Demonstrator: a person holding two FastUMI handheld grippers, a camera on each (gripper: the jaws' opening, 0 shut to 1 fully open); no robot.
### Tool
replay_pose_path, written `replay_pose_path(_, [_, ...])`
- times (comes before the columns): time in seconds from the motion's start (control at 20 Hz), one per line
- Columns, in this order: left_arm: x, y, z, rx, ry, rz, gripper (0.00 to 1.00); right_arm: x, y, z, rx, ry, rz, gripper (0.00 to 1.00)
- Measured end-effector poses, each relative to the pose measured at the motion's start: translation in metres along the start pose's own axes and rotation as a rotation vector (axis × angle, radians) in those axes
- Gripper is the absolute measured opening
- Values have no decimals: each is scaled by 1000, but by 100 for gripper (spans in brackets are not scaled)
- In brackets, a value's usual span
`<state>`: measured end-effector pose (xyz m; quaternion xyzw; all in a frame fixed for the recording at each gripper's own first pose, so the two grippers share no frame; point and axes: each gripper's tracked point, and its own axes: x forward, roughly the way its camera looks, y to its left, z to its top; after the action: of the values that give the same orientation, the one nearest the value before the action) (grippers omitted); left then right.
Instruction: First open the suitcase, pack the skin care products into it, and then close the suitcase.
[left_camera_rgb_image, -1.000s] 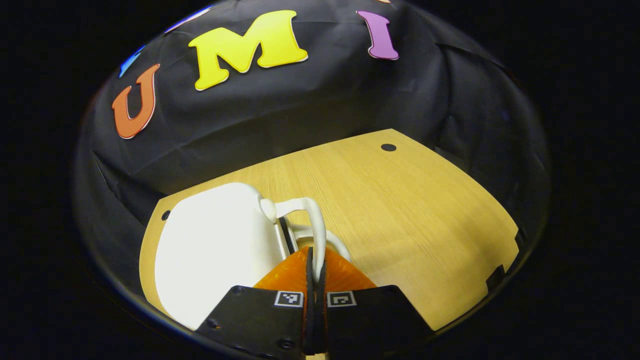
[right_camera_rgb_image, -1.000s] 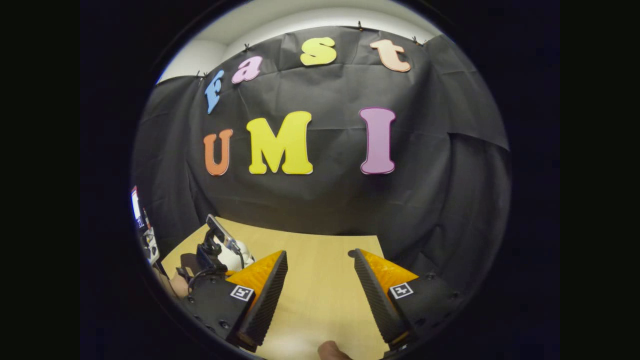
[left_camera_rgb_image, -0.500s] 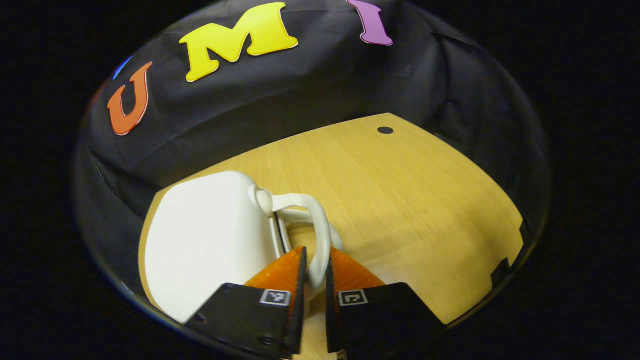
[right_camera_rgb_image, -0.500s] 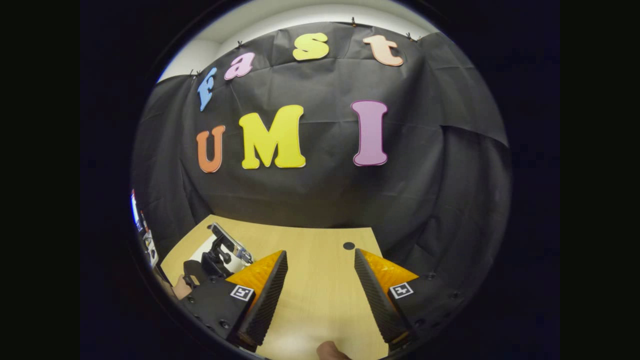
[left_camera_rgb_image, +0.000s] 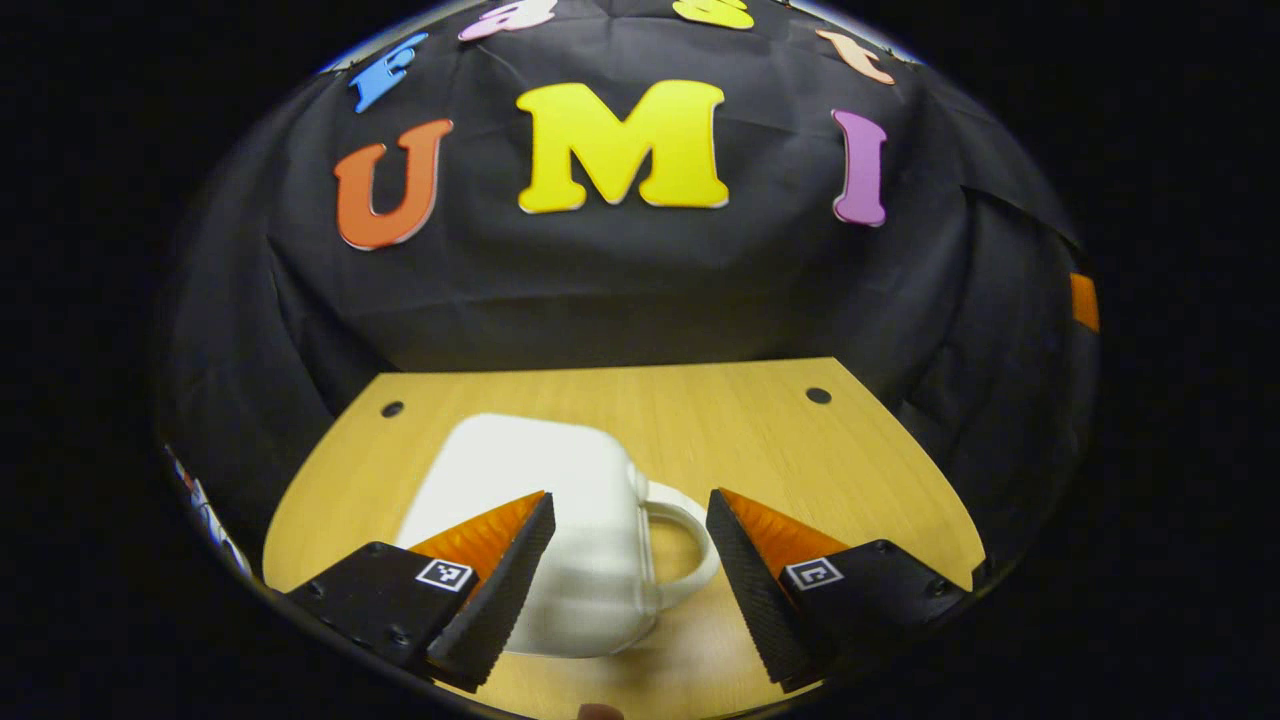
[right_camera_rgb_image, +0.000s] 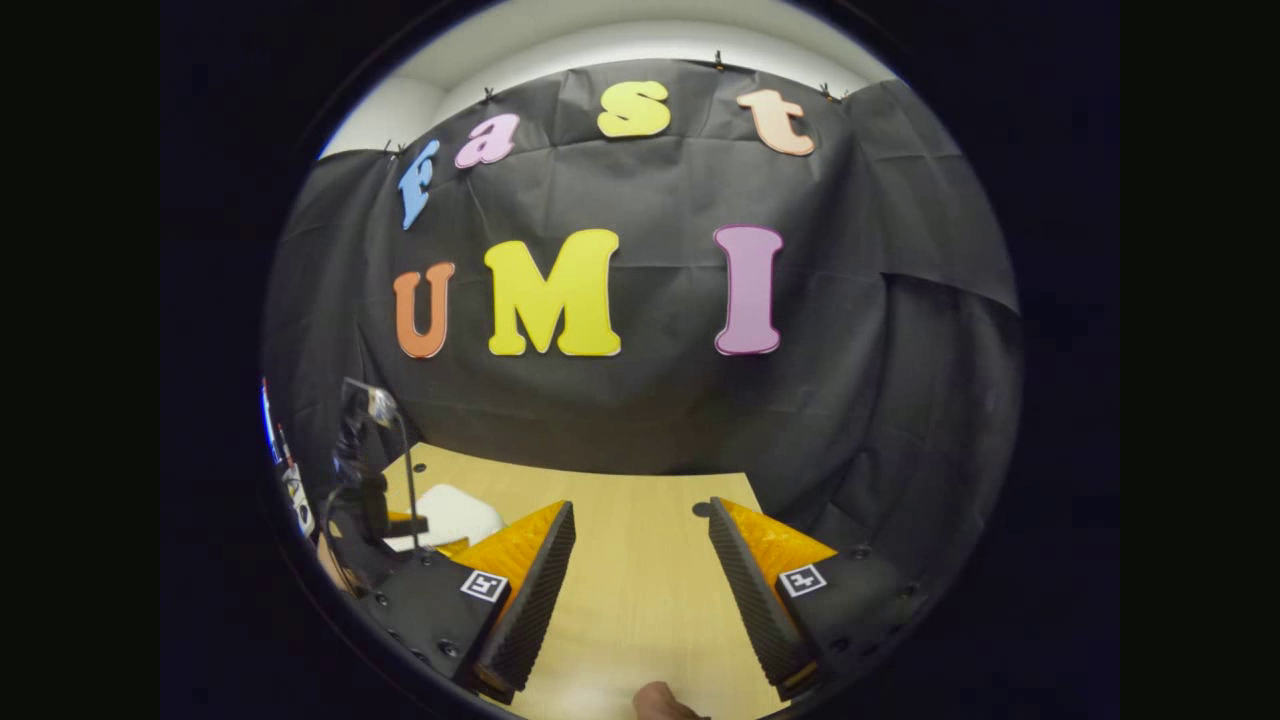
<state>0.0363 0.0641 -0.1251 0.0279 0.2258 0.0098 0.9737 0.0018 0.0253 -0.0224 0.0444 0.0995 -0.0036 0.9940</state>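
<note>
While the white suitcase (left_camera_rgb_image: 545, 530) lies shut near the bench's (left_camera_rgb_image: 820, 460) front edge, handle (left_camera_rgb_image: 685, 545) between the left gripper's (left_camera_rgb_image: 625, 580) spread fingers, the right gripper (right_camera_rgb_image: 640, 590) gapes over bare wood, so the task looks finished unless opening remains.

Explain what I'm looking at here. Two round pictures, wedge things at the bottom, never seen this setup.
No robot arm here: a person holds a two-finger gripper in each hand, and a fisheye camera rides on each one, looking forward along its fingers. The wedges at the bottom are those fingers. In the left gripper view, the left gripper is open, holding nothing, with a small white suitcase lying closed on the wooden table just ahead; its handle sits between the fingers, untouched. In the right gripper view, the right gripper is also open over bare table, holding nothing. The suitcase appears at far left there, partly behind the left gripper.
</note>
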Motion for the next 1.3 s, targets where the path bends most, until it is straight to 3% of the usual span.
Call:
replay_pose_path(0.2, [-56,30,65,-3,-182,87,97,-2,27,17,-39,-74,-7,80])
replay_pose_path(0.4, [-97,52,101,-53,-295,94,96,-4,60,26,-69,-133,-4,80])
replay_pose_path(0.85, [-131,76,102,-74,-318,67,96,-2,105,15,-68,-121,5,80])
replay_pose_path(1.3, [-125,80,97,-74,-310,45,96,3,128,17,-101,-118,18,80])
